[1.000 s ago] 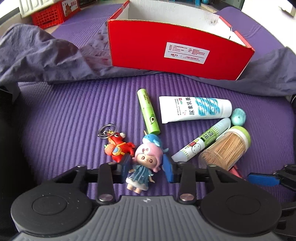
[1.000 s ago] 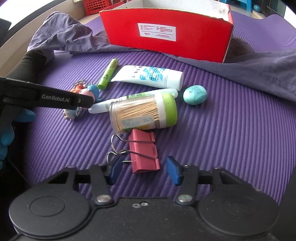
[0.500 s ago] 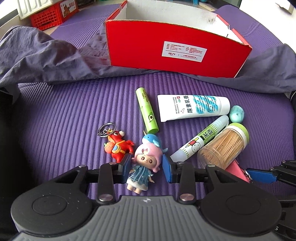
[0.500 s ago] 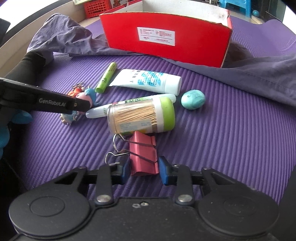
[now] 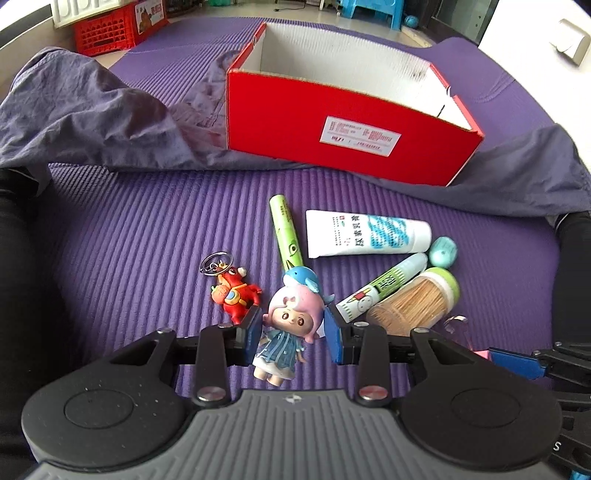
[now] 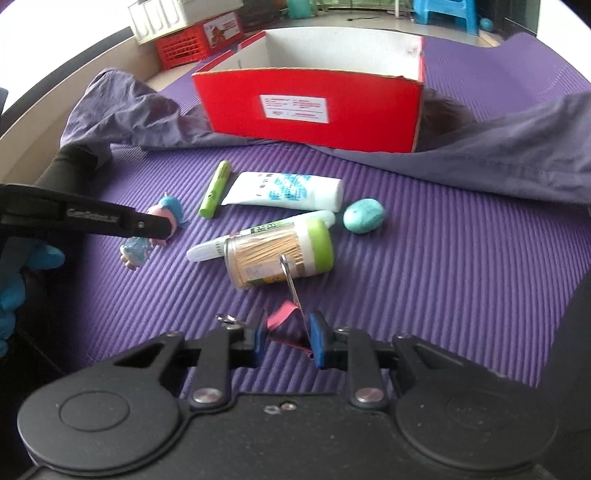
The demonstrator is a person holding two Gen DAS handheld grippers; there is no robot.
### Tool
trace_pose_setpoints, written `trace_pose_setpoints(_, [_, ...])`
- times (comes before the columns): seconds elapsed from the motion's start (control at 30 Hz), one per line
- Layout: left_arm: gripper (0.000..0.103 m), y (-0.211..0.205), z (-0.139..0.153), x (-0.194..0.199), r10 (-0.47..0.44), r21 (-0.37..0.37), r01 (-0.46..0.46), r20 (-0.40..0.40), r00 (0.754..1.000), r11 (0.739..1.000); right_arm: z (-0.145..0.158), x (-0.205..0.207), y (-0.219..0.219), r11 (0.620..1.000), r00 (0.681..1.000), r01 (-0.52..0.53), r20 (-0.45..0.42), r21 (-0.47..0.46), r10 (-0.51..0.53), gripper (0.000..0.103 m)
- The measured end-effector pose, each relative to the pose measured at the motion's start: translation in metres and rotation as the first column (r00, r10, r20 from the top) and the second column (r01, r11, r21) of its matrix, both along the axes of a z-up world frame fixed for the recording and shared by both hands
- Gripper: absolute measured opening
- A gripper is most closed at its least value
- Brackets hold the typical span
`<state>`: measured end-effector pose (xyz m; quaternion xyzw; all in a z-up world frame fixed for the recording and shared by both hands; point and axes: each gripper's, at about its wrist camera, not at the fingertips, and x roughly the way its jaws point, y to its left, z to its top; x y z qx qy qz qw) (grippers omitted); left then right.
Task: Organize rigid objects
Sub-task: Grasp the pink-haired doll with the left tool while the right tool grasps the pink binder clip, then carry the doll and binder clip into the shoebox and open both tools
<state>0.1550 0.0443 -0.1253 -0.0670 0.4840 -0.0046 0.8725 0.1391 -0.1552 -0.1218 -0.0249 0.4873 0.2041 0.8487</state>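
Observation:
My left gripper (image 5: 291, 332) is shut on a pink-haired doll figurine (image 5: 286, 332) and holds it off the purple mat; the doll also shows in the right wrist view (image 6: 147, 240). My right gripper (image 6: 286, 334) is shut on a red binder clip (image 6: 284, 325), lifted and tilted, one wire handle sticking up. On the mat lie a toothpick jar (image 6: 280, 254), a glue stick (image 5: 384, 286), a white tube (image 5: 365, 232), a green stick (image 5: 284, 229), a teal stone (image 6: 364, 216) and a red keychain toy (image 5: 234, 291). An open red box (image 5: 347, 133) stands behind them.
Grey-purple cloth (image 5: 92, 122) lies around the box on both sides. A red crate (image 5: 107, 31) stands far back left. A black sleeve (image 6: 70, 170) and blue glove (image 6: 22, 273) are at the left.
Both grippers closed and lifted: the left rose with the doll, the right closed on the binder clip and raised it off the mat, tilting it.

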Motion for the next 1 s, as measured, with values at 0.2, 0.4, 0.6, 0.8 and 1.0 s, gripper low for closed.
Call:
trace_pose_setpoints(0.2, [0.035, -0.003, 0.017, -0.006, -0.009, -0.024, 0.009, 0.022, 1.000, 1.000, 0.015, -0.004, -0.010, 0.999, 0.999, 0.036, 0.015, 0.031, -0.036, 0.024])
trace_pose_setpoints(0.4, [0.035, -0.005, 0.035, -0.006, -0.017, -0.045, 0.019, 0.033, 0.999, 0.999, 0.046, 0.001, -0.020, 0.998, 0.997, 0.045, 0.058, 0.054, -0.048, 0.024])
trace_pose_setpoints(0.6, [0.035, -0.010, 0.053, 0.007, -0.032, -0.029, 0.033, 0.058, 0.998, 0.999, 0.084, 0.023, -0.024, 0.996, 0.993, 0.048, 0.105, 0.075, -0.056, 0.024])
trace_pose_setpoints(0.8, [0.035, -0.010, 0.075, 0.032, -0.037, -0.011, 0.038, 0.103, 0.994, 0.999, 0.120, 0.055, -0.019, 0.997, 0.979, 0.035, 0.199, 0.063, -0.047, 0.024])
trace_pose_setpoints(1.0, [0.035, -0.004, 0.091, 0.070, -0.027, 0.019, 0.025, 0.132, 0.991, 1.000, 0.135, 0.090, -0.012, 0.997, 0.965, 0.054, 0.253, 0.058, -0.068, 0.024])
